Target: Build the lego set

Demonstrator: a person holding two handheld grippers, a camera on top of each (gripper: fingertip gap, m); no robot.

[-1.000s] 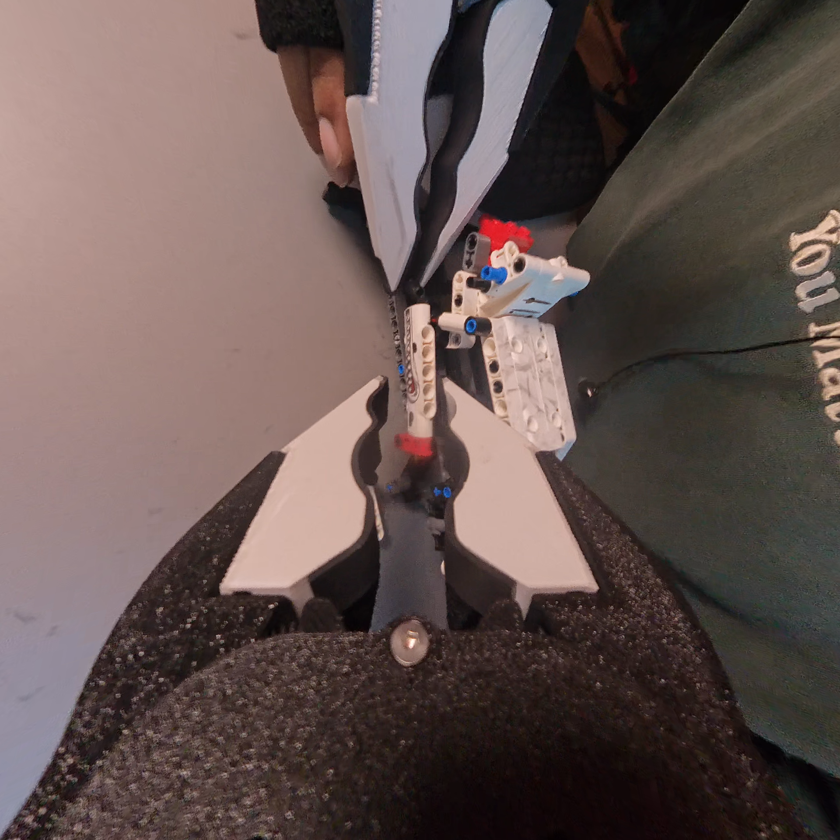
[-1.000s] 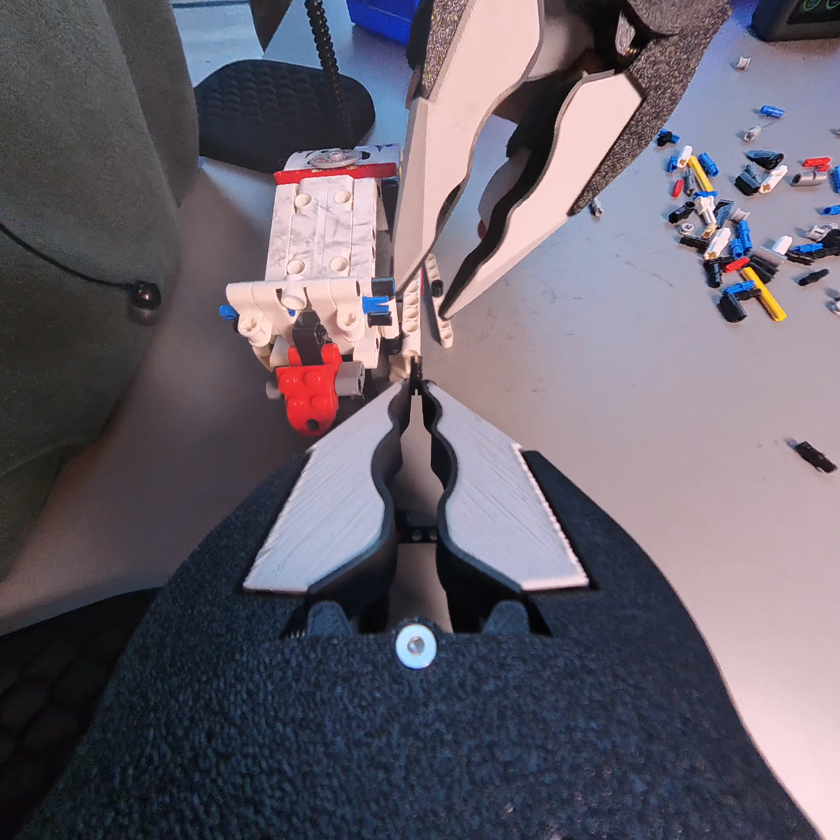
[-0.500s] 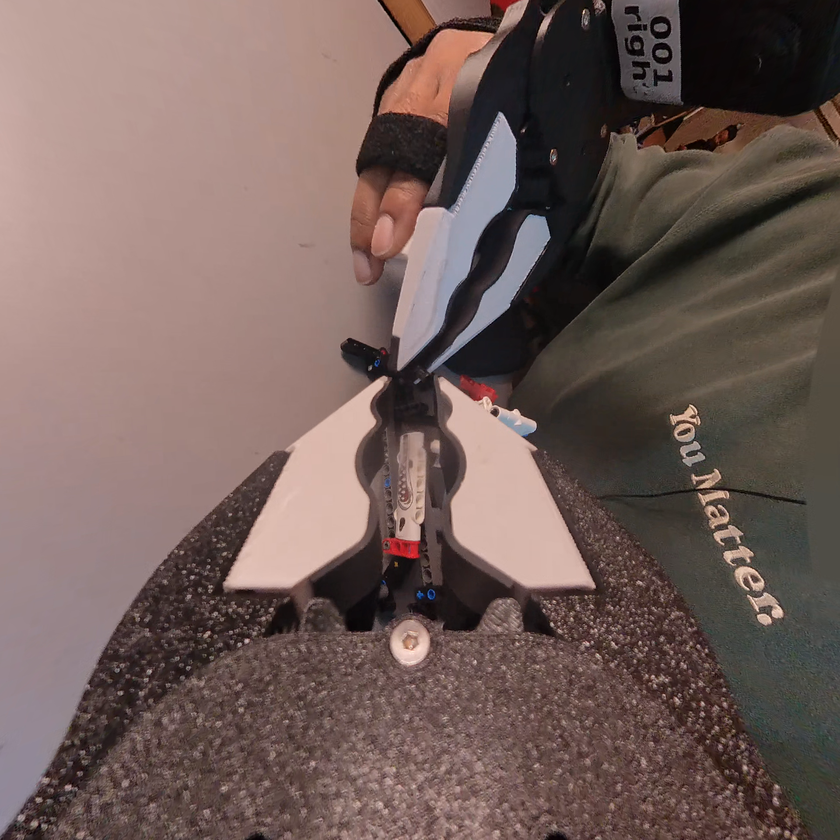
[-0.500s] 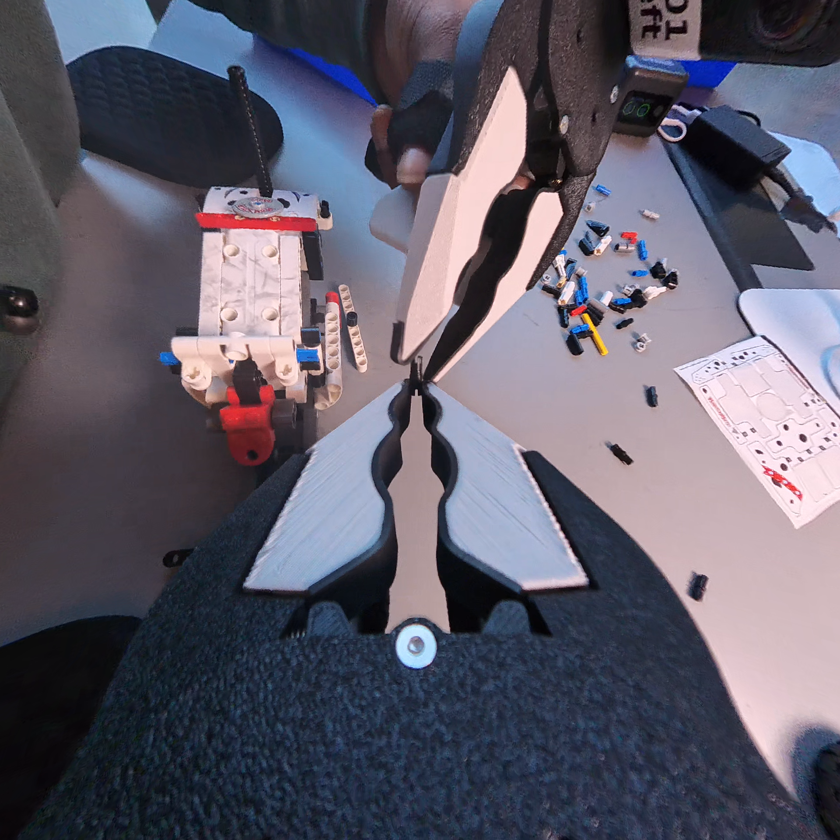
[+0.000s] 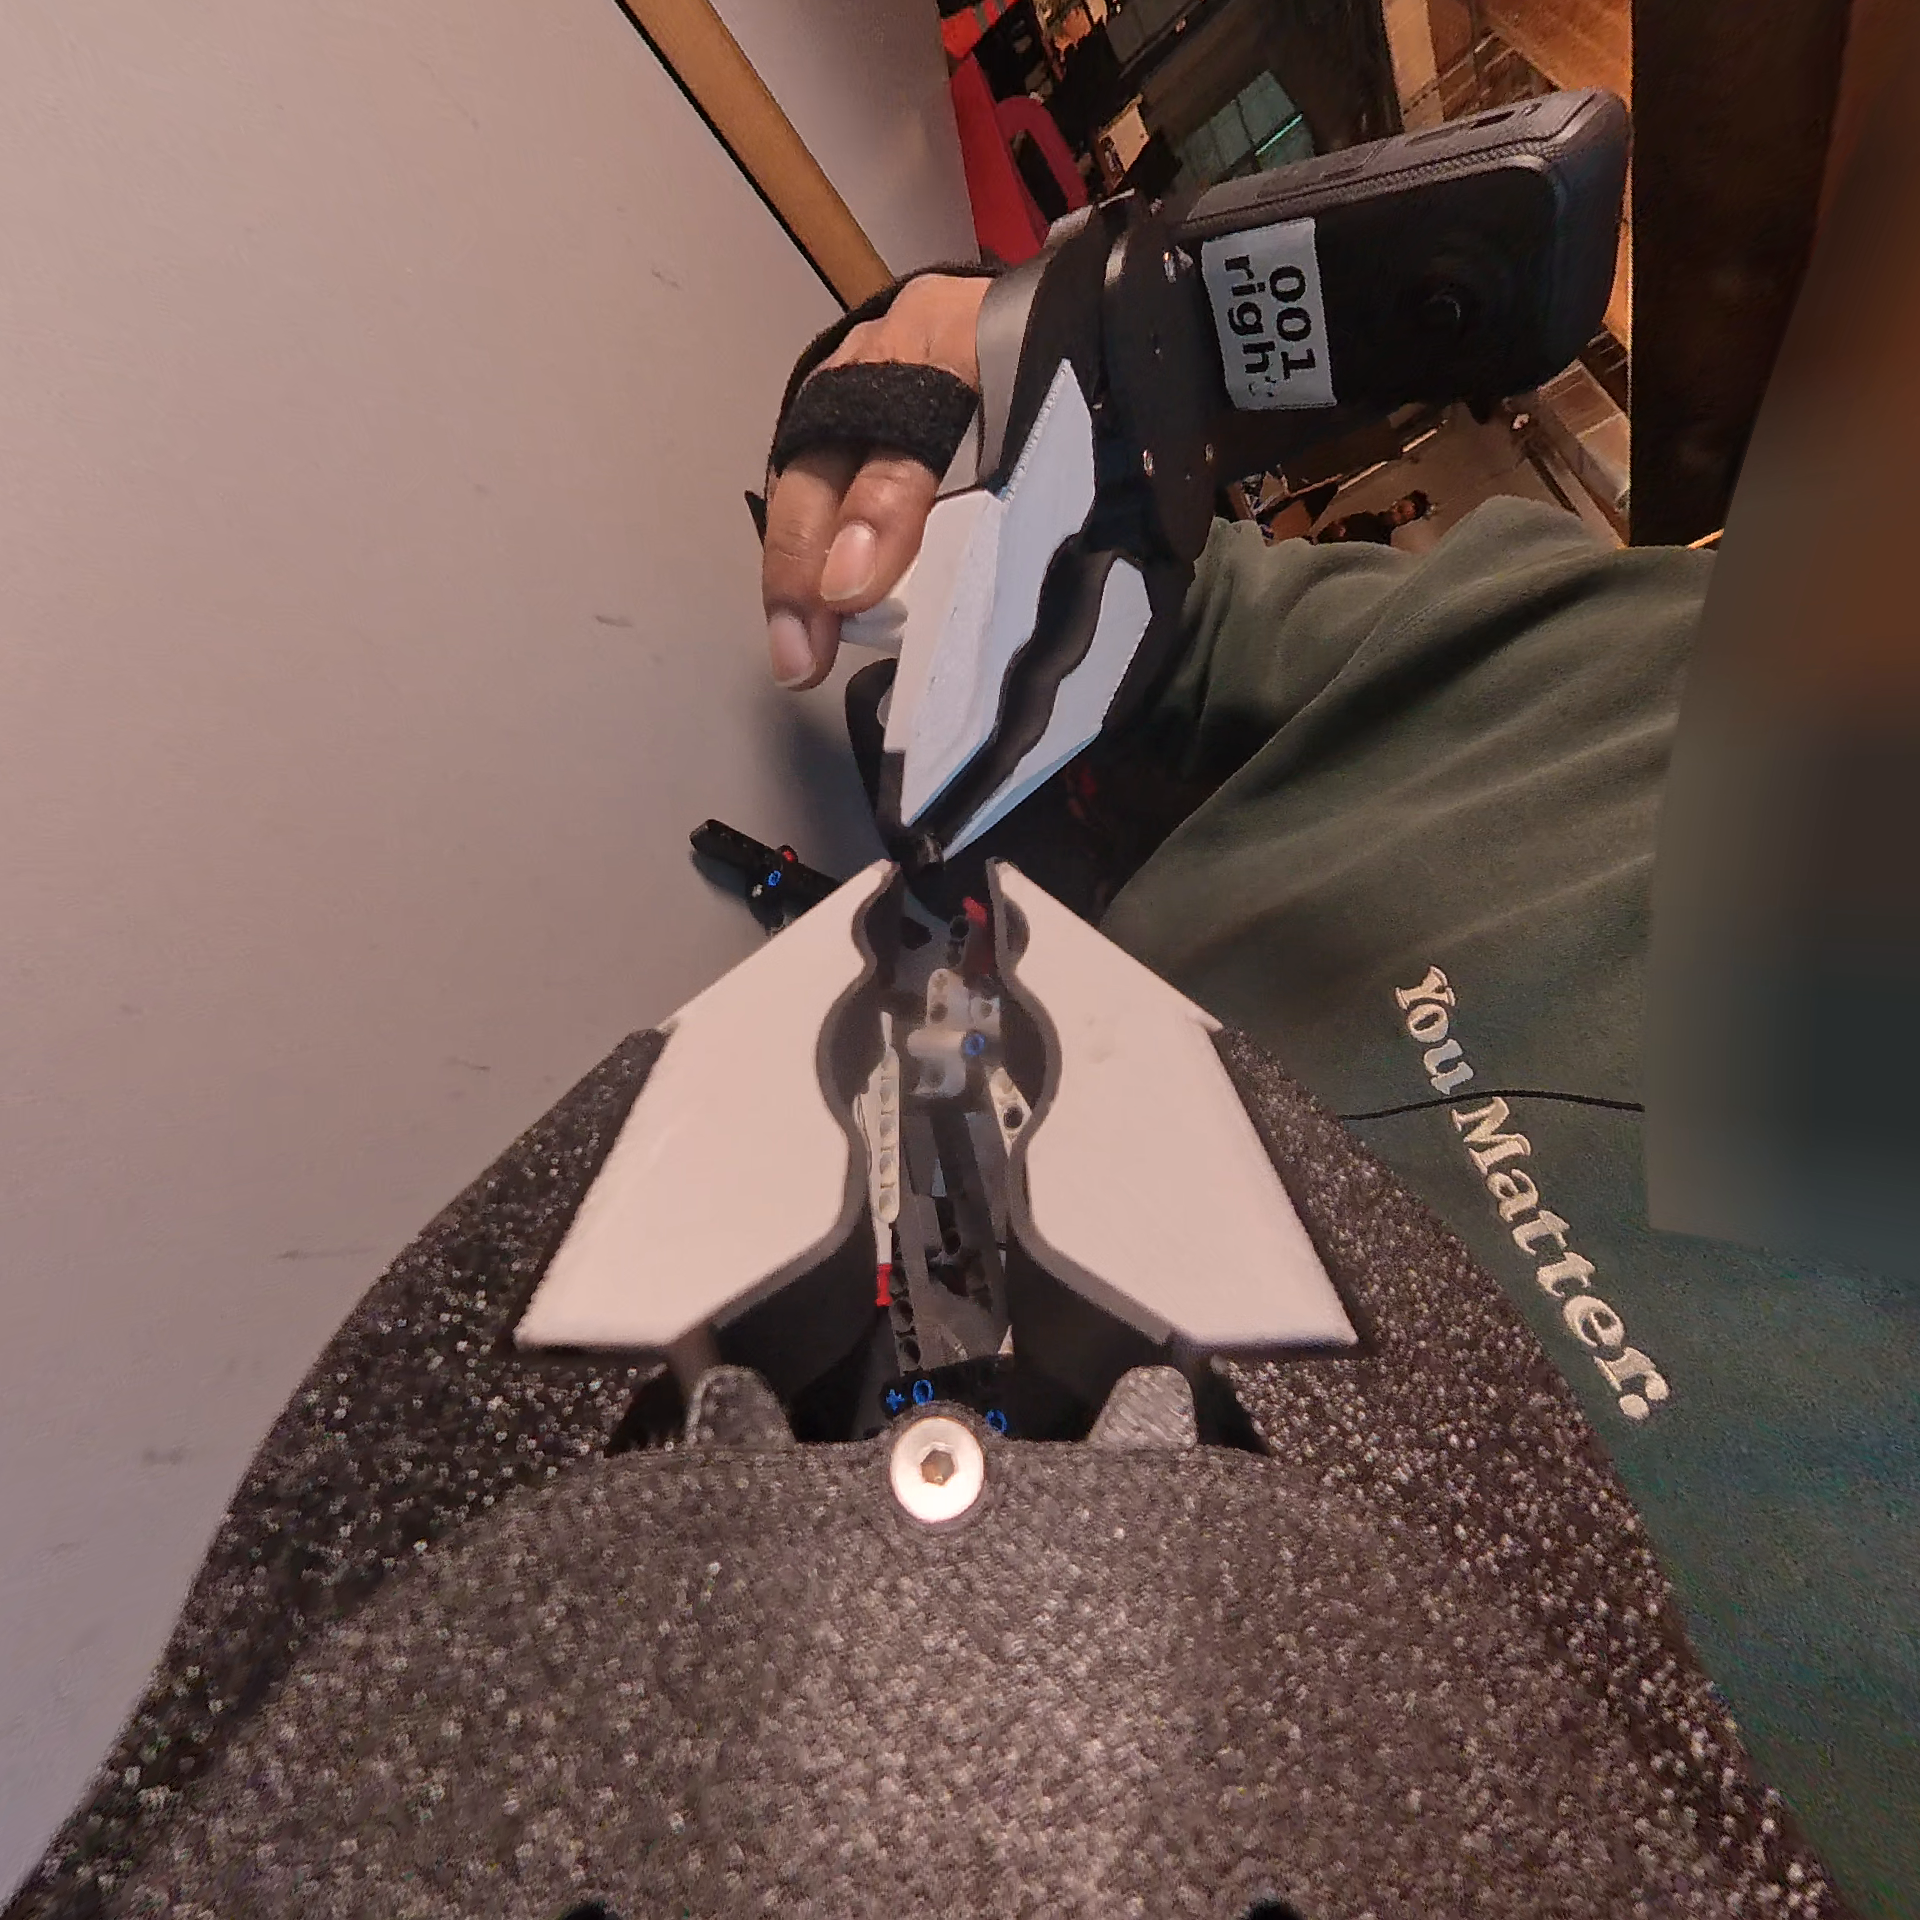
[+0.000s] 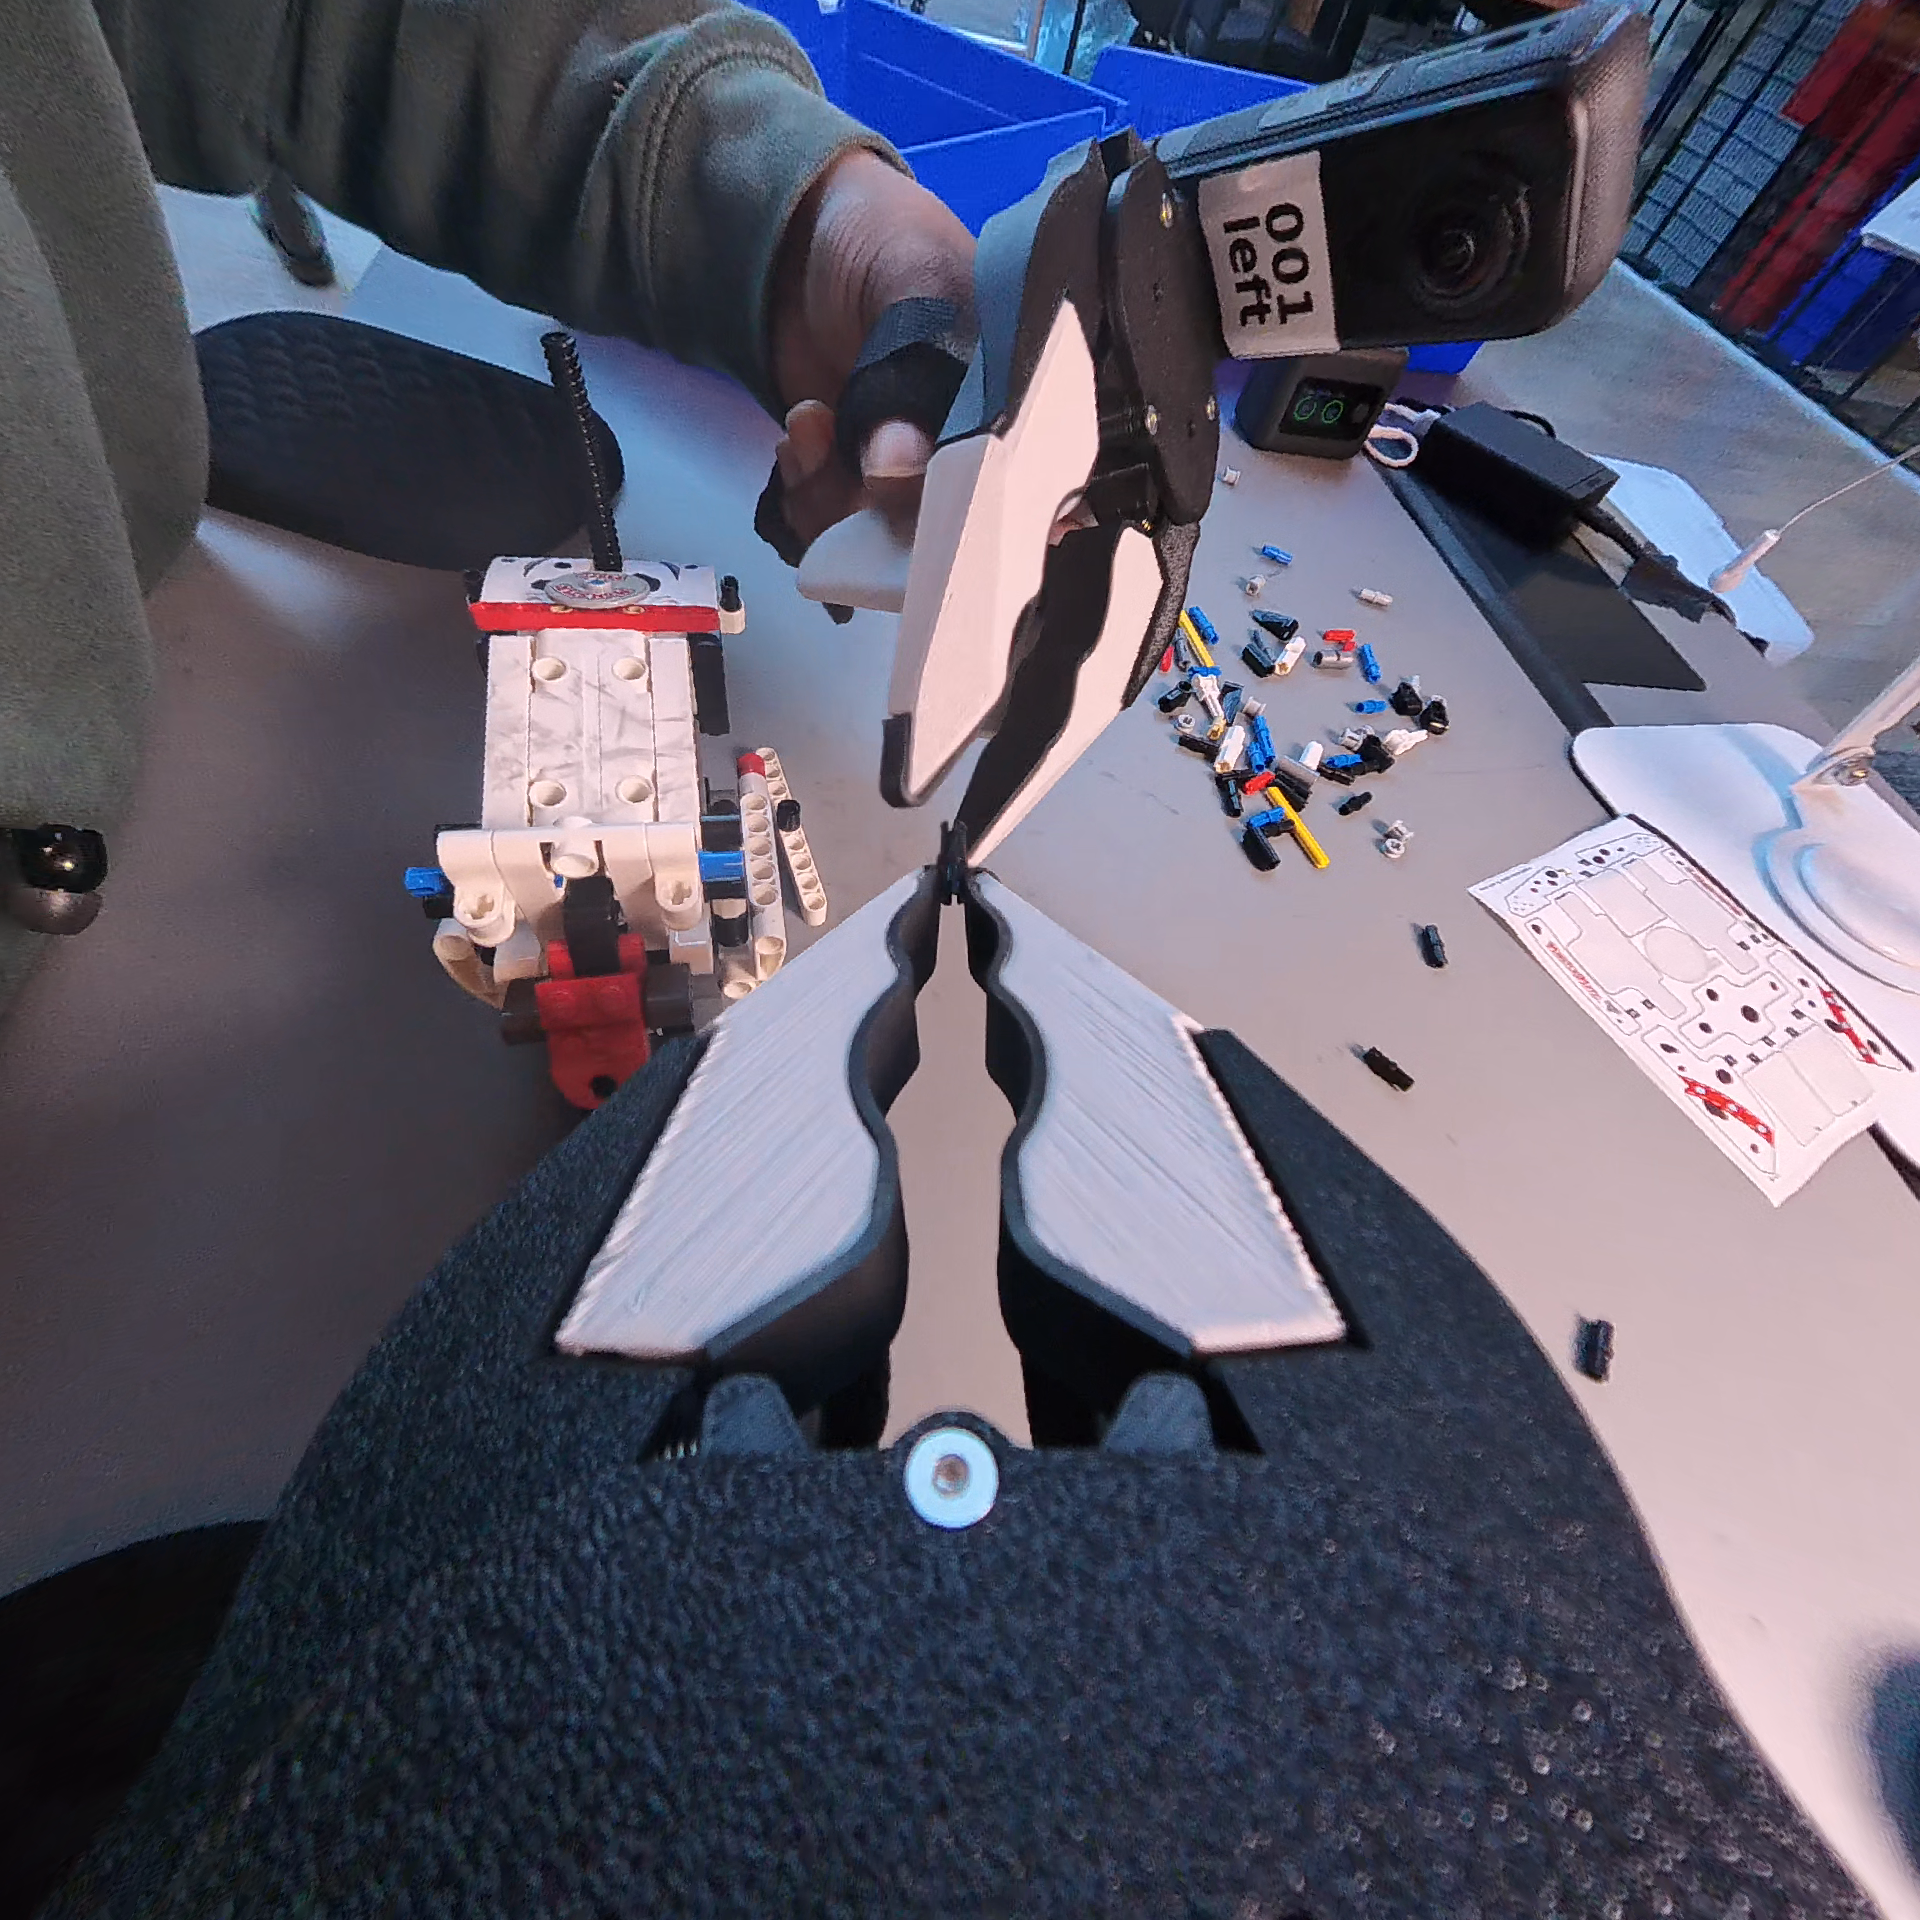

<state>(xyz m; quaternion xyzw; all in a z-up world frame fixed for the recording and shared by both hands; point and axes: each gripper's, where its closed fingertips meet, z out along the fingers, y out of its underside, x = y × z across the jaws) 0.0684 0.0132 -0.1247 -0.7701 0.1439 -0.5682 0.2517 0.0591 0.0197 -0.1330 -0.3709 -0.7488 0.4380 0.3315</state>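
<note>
Right gripper [image 6: 951, 883] pinched small black pin [image 6: 950, 844]; left gripper [image 6: 940, 805] stood slightly parted, empty, tips beside pin. Lego model [image 6: 603, 790] sat on table [image 6: 1195, 997].

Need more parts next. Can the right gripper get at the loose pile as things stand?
Probably not yet: the right gripper is shut on a small black pin, and the left gripper hangs close in front, partly between it and the pile.

Wrist cameras facing each other, close above table [image 6: 1351, 1091], sharing lego model [image 6: 603, 790]
</note>
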